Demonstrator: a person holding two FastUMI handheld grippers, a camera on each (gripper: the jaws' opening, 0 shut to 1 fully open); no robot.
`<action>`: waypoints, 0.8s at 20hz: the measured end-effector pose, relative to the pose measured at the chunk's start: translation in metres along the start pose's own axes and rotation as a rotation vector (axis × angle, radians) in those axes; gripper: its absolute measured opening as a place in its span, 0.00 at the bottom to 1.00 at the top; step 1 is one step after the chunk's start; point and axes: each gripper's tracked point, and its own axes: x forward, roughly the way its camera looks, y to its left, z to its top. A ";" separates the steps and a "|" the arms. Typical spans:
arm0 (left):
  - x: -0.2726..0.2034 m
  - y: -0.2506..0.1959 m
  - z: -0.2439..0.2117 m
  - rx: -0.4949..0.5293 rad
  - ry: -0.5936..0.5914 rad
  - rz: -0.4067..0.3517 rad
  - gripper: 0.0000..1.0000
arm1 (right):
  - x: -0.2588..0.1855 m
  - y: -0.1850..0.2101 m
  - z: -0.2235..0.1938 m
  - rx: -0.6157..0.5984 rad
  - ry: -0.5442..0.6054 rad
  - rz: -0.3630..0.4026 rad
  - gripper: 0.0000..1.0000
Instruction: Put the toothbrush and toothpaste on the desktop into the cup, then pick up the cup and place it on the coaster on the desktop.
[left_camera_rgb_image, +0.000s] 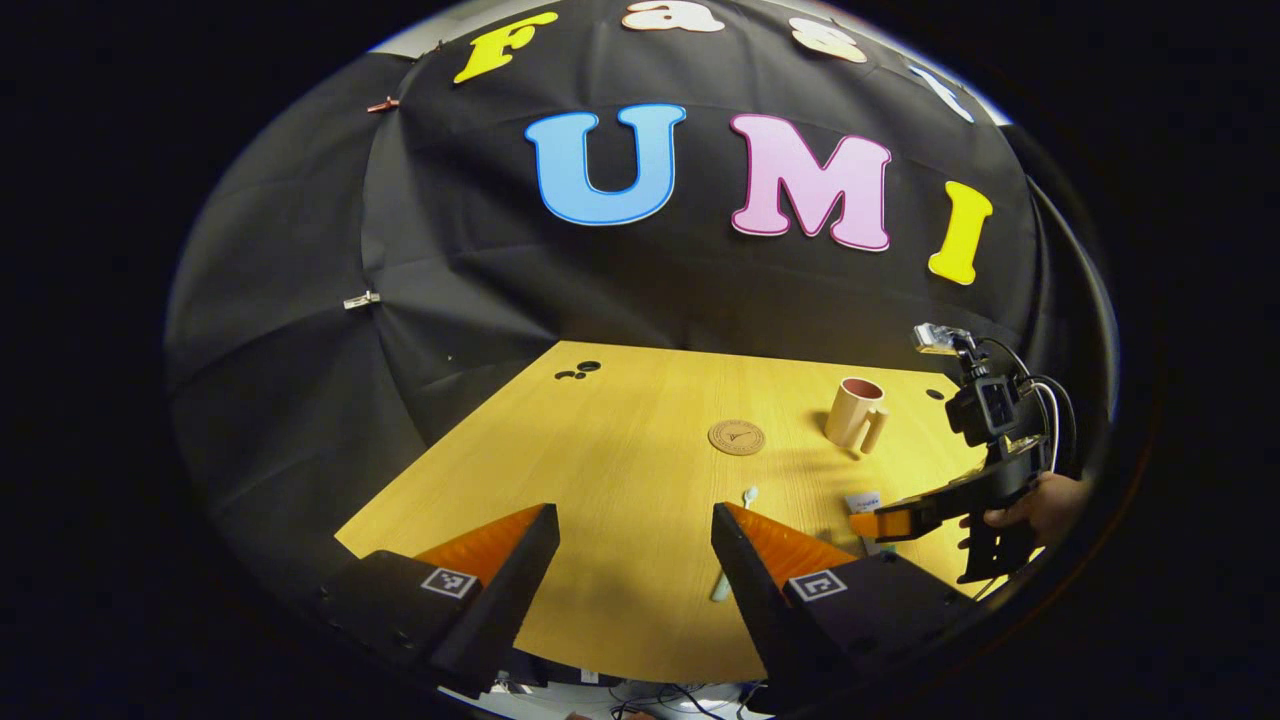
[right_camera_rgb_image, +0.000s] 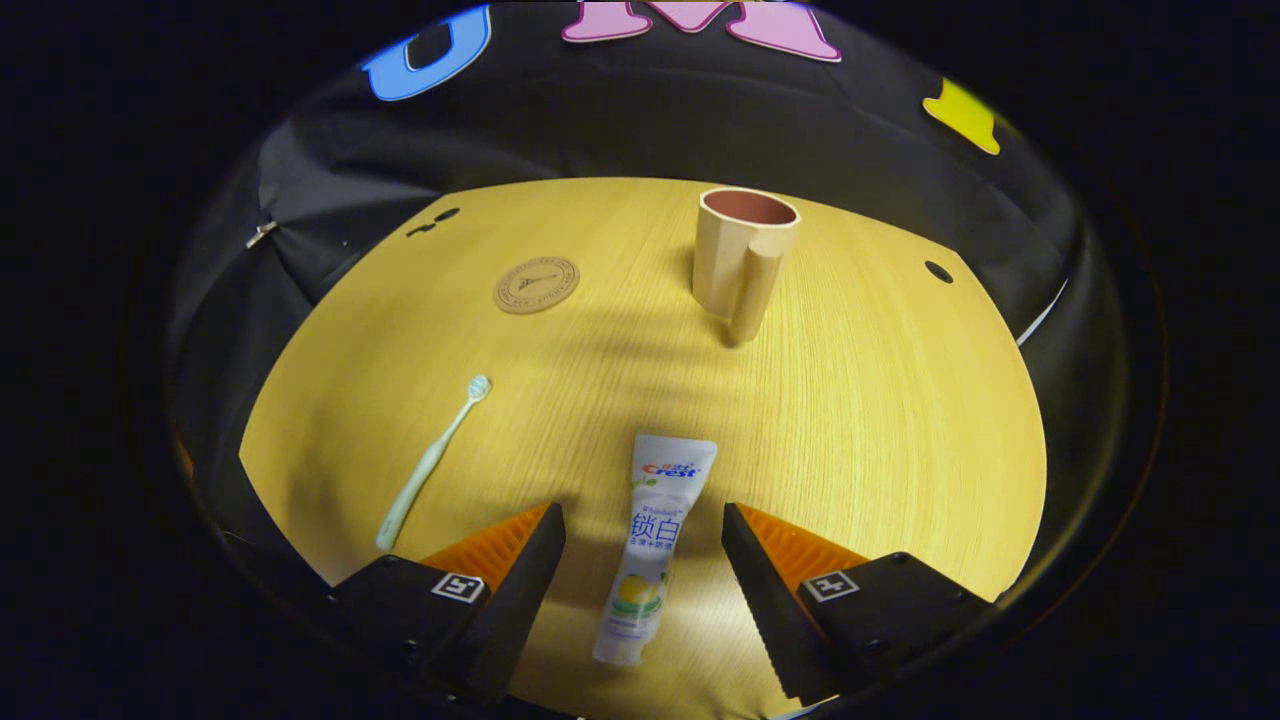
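In the right gripper view, the right tool (right_camera_rgb_image: 643, 560) is hanging low over the desk (right_camera_rgb_image: 900, 420) with its jaws spread wide, and the toothpaste (right_camera_rgb_image: 650, 545) is lying flat between the fingers, touching neither. Closing from here is risky: the tube is soft and lying flat, so the fingers could scrape the desk or squeeze the tube out sideways instead of lifting it. The tube's cap end is sitting low between the fingers, so how much of it is within reach is hard to judge.

At about 9 o'clock from the tube, well apart, the toothbrush (right_camera_rgb_image: 432, 462) is lying with its head pointing away. In the left gripper view, the left tool (left_camera_rgb_image: 634, 560) is also standing wide and holding nothing, with the toothbrush partly hidden behind its finger (left_camera_rgb_image: 745, 560).

Farther off, the cup (right_camera_rgb_image: 745, 255) is standing upright at 12 o'clock, handle toward the camera; a tall tube dropped in off-centre could tip it. The coaster (right_camera_rgb_image: 536, 284) is lying bare at 11 o'clock.
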 end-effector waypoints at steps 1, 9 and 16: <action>0.003 -0.002 0.000 0.003 0.005 -0.002 0.97 | 0.006 0.000 -0.005 0.003 0.024 -0.001 0.98; 0.019 -0.005 0.014 0.068 -0.017 -0.003 0.97 | 0.024 0.000 -0.016 0.039 0.109 -0.013 0.97; 0.027 -0.015 0.012 0.073 -0.004 -0.045 0.97 | 0.024 0.003 -0.017 0.043 0.158 -0.025 0.57</action>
